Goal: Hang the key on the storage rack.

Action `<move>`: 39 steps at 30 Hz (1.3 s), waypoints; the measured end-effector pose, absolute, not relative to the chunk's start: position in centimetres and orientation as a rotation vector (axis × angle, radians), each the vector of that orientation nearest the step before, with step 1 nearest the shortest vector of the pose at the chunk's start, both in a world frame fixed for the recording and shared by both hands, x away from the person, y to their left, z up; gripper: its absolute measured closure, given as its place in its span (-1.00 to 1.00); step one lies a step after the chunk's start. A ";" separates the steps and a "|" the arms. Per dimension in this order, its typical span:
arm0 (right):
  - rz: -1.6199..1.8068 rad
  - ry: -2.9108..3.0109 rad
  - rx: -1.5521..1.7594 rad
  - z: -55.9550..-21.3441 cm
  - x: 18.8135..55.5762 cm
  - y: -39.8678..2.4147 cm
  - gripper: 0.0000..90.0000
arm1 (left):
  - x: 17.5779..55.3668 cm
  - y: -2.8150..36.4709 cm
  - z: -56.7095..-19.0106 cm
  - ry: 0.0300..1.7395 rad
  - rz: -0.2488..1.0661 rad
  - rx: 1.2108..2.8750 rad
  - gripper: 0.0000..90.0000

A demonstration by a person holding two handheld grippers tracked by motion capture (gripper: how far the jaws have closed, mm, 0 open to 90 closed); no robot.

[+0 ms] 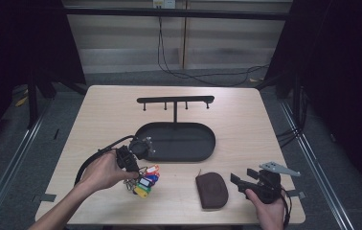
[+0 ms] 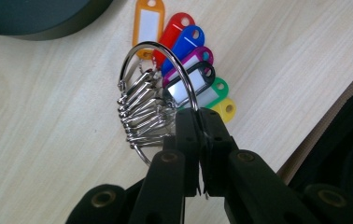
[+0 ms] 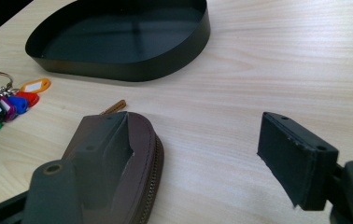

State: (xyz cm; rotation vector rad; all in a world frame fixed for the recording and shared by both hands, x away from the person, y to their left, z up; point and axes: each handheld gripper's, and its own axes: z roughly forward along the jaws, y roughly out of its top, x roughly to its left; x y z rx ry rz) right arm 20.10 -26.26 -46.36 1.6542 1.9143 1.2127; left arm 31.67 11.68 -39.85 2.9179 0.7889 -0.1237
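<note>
left gripper clamping key ring, tray beside, pouch near

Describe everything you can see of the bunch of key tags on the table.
The bunch of key tags hangs on a large shiny metal ring, each tag joined by a small metal clasp. The plastic tags fan out in orange, red, blue, purple, black, green and yellow, with white label windows. The left gripper is shut on the ring. The tags lie on the wooden table, near the black oval tray.
</note>
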 end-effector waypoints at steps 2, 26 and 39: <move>1.212 1.914 1.654 -46.4 20.1 -26.3 -0.44 | 32.2 12.1 -39.5 0.786 -0.128 2.919 0.95; 1.209 1.913 1.649 -46.4 20.1 -26.3 -0.44 | 33.4 13.3 -34.6 0.865 -0.043 2.873 0.96; 1.238 1.922 1.626 -46.4 20.1 -26.0 -0.60 | 33.7 13.5 -32.7 0.858 -0.046 2.854 0.96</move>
